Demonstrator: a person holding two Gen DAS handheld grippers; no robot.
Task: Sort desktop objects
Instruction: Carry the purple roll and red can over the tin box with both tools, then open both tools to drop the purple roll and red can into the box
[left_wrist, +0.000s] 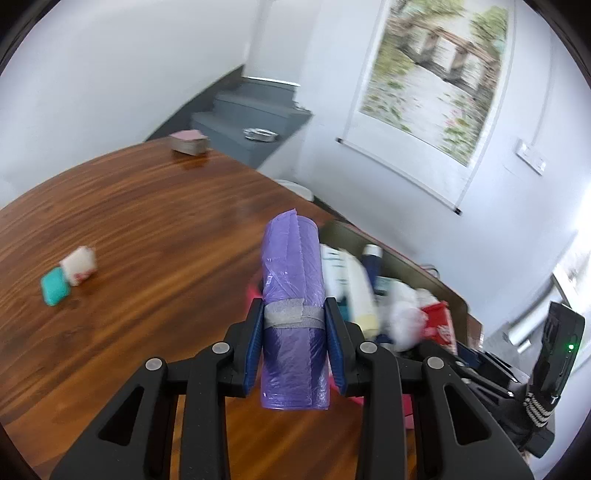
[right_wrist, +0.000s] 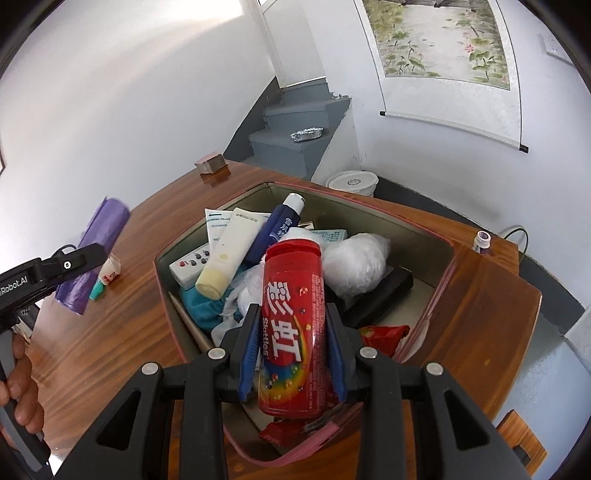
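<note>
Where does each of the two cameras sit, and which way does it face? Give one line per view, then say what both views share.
Left wrist: on the left claw, facing along it over the wooden table; claw clamps a purple bag roll.
Right wrist: on the right claw, looking down into the storage bin; claw grips a red Skittles bottle; a hand shows at left.
Shared: table, bin, purple roll, grey stairs, wall scroll.
</note>
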